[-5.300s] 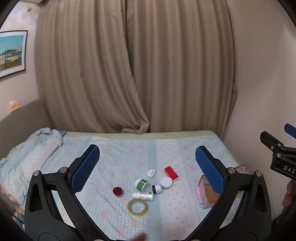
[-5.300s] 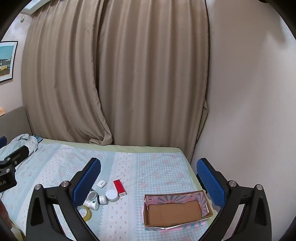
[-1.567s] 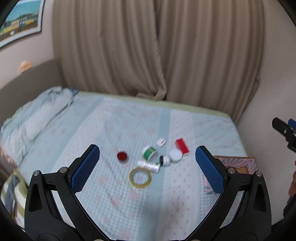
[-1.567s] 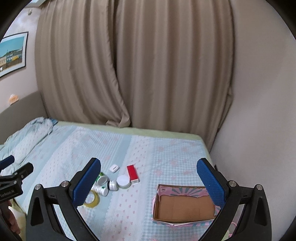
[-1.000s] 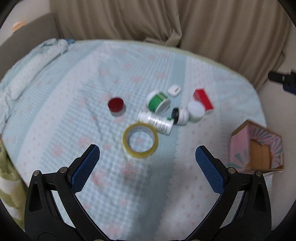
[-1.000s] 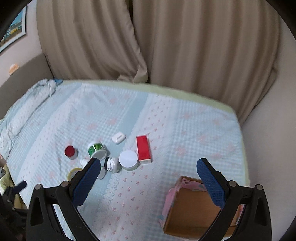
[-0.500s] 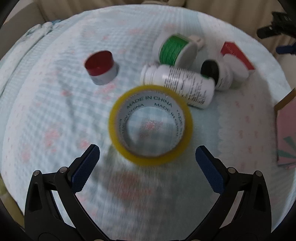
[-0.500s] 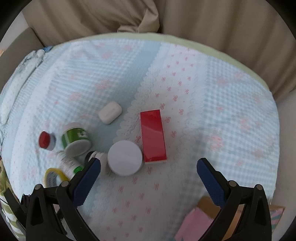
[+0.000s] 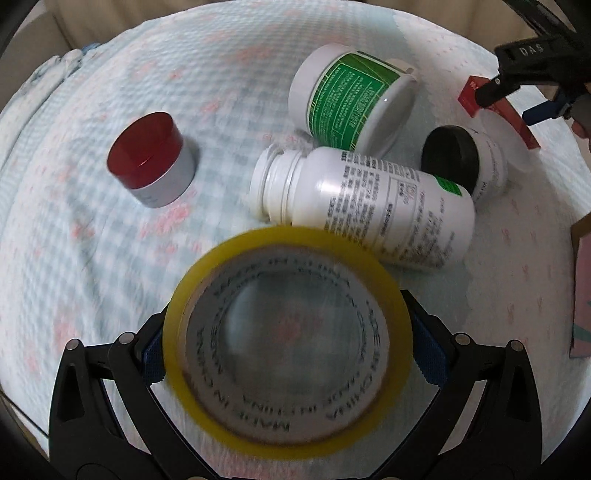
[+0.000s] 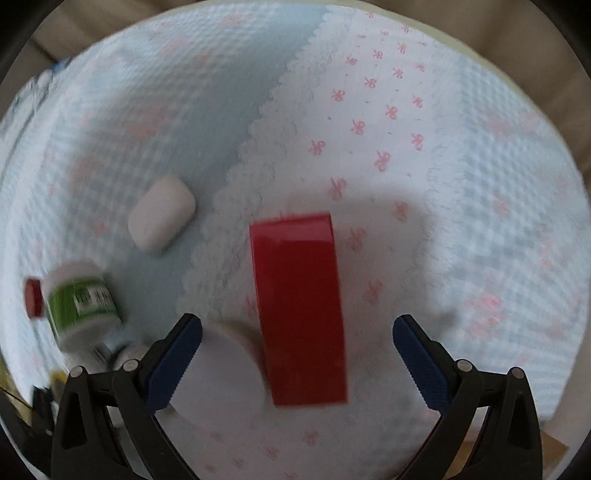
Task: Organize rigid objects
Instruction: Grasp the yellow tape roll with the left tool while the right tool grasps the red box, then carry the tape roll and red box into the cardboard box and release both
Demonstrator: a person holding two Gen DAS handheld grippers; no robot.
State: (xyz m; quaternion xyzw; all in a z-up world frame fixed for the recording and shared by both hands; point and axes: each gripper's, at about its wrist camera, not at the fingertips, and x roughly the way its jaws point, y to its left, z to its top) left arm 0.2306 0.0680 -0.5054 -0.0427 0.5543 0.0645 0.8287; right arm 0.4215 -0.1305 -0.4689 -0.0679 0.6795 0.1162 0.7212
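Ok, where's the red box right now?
In the right wrist view the red box lies on the bedspread between the open jaws, a white round lid touching its left side.

White bottle [image 9: 365,206] crowds tape roll [image 9: 288,343], white lid [image 10: 218,373] seemingly against red box [image 10: 299,306]

Ahead of both sets of jaws and beneath them spreads the quilted bedspread [image 9: 92,258], pale blue gingham dotted with faded pink bows. In the right wrist view a plain blue strip with a white scalloped edge runs up it, beyond the jaws and a little left. Far ahead of the left jaws, off to their left, a crumpled pale blue blanket [image 9: 55,70] lies at the bed's edge, with a taupe padded headboard [image 9: 29,37] behind it. Beyond the right jaws, past the far edge, hang beige curtains [image 10: 480,22].
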